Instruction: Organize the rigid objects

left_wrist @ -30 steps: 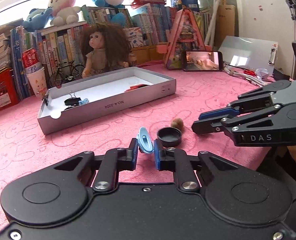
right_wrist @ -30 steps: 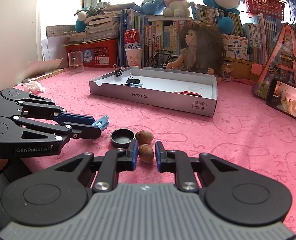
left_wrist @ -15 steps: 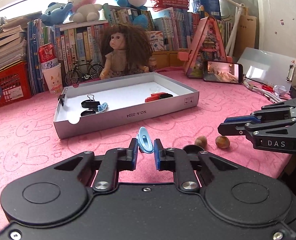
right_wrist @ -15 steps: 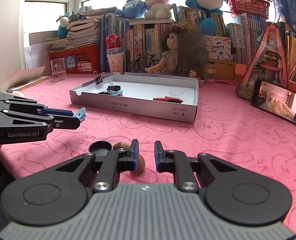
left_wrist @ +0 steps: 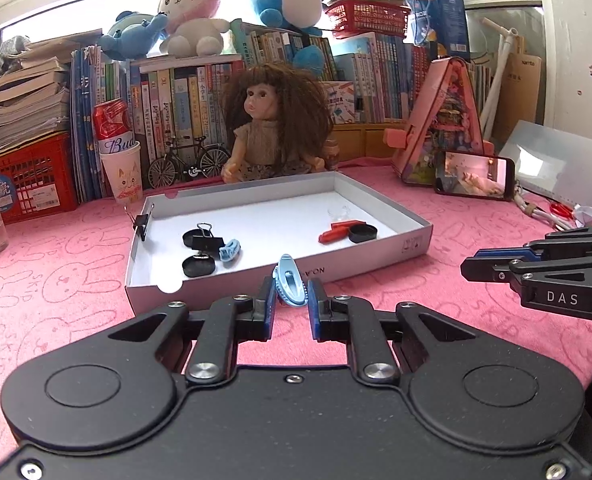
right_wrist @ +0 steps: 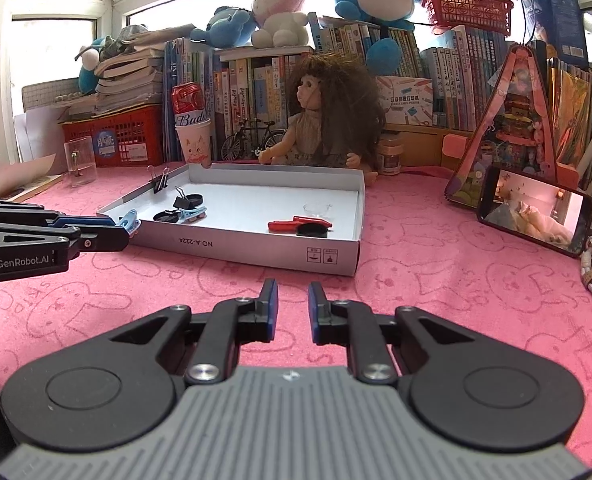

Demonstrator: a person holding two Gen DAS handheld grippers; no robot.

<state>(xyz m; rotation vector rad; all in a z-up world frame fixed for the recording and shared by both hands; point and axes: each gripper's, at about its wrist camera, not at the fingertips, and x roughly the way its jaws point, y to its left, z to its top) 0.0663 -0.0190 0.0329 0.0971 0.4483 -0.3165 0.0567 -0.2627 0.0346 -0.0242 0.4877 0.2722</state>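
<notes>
Left gripper [left_wrist: 290, 300] clamped on a light-blue hair clip [left_wrist: 290, 285], held above the pink tablecloth [left_wrist: 55, 280] just in front of the near wall of the white cardboard tray [left_wrist: 376, 268]. Right gripper [right_wrist: 290, 300] closed down with nothing between its pads, over bare cloth in front of the tray. Tray contents: black binder clip [left_wrist: 205, 240], second blue clip [left_wrist: 230, 249], black bottle cap [left_wrist: 198, 266] on the left side; red clip [left_wrist: 338, 232] touching another black cap [left_wrist: 362, 233] on the right. One binder clip [left_wrist: 141, 224] sits on the left wall.
</notes>
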